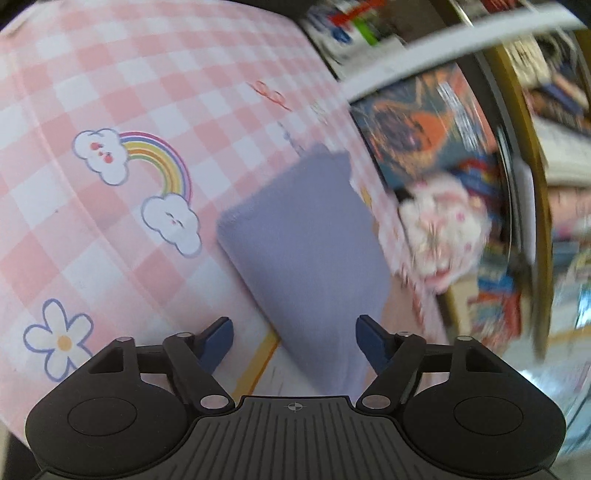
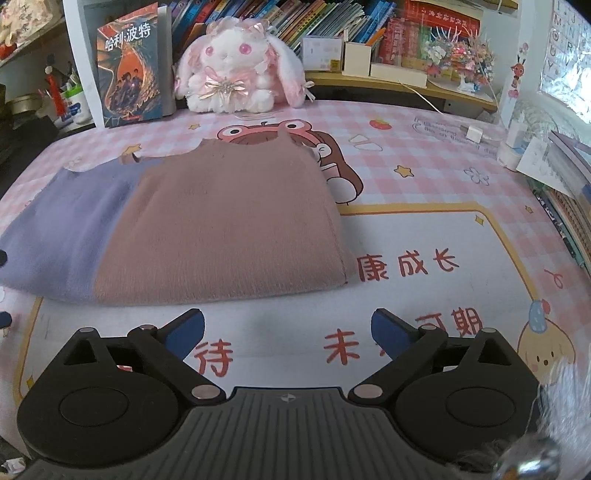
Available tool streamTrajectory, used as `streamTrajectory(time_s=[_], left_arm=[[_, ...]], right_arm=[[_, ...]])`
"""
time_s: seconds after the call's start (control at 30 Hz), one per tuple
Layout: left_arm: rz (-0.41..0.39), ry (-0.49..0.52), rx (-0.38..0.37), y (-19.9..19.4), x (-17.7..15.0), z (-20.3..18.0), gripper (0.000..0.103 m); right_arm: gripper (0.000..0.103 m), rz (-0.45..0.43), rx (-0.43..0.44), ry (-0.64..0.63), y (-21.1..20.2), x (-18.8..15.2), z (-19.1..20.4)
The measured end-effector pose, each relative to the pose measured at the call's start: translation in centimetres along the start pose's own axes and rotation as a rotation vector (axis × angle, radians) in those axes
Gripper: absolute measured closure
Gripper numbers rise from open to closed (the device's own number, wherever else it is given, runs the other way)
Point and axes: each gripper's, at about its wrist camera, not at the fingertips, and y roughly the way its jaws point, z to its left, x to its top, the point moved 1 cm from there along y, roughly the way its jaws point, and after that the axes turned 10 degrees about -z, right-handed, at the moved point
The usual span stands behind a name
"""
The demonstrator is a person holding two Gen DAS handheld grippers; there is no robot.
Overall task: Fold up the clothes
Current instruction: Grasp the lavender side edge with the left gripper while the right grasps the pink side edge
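Note:
A folded fuzzy sweater lies on the pink checked desk mat. Its brown-pink body is in the middle of the right wrist view and its lavender sleeve part is on the left. In the blurred left wrist view the lavender part runs from between my fingers toward the far edge. My left gripper is open and empty just above the lavender cloth. My right gripper is open and empty over the mat, just in front of the sweater's near edge.
A pink and white plush rabbit sits at the back of the mat, with an upright book to its left. Shelves of books stand behind. A white charger and small bottles sit at the right.

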Motion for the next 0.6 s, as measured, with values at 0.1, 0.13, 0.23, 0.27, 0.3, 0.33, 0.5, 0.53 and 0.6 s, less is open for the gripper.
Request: streamTrajectory(time_s=[0.1,0.13,0.23,0.27,0.3,0.33,0.5,0.53,0.6], left_arm=[[-0.019,-0.113,0.01,0.6,1.0,1.1,0.045],[-0.024,-0.148,0.012,0.9,1.3,1.5,0.052],[-0.043,-0.23,0.007,1.5,1.7,2.1,0.06],[-0.051,-0.251,0.002,1.7,1.8,2.2,0.06],[-0.055,-0.269,-0.003,1.9,2.0,2.3,0.06],[-0.056,-0.284,-0.009,2.2,2.0,2.3,0.06],[-0.056,-0.333,-0.029,3.1,2.5,2.5,0.058],[-0.056,-0.335,-0.031,3.2,2.6,2.4,0.058],[-0.052,-0.337,-0.03,3.5,2.8,2.2,0.06]], right_arm=[[0.006,0.003,-0.008,-0.011,0.2,0.3,0.4],[0.006,0.003,-0.011,-0.014,0.2,0.4,0.5],[0.006,0.013,-0.032,-0.009,0.5,0.5,0.4],[0.006,0.019,-0.042,-0.002,0.6,0.6,0.3],[0.006,0.024,-0.055,0.008,0.7,0.6,0.1],[0.006,0.028,-0.068,0.018,0.9,0.6,-0.1],[0.006,0.03,-0.136,0.096,1.6,1.3,-1.6],[0.006,0.03,-0.15,0.112,1.8,1.5,-1.9],[0.006,0.029,-0.162,0.146,2.2,1.7,-2.6]])
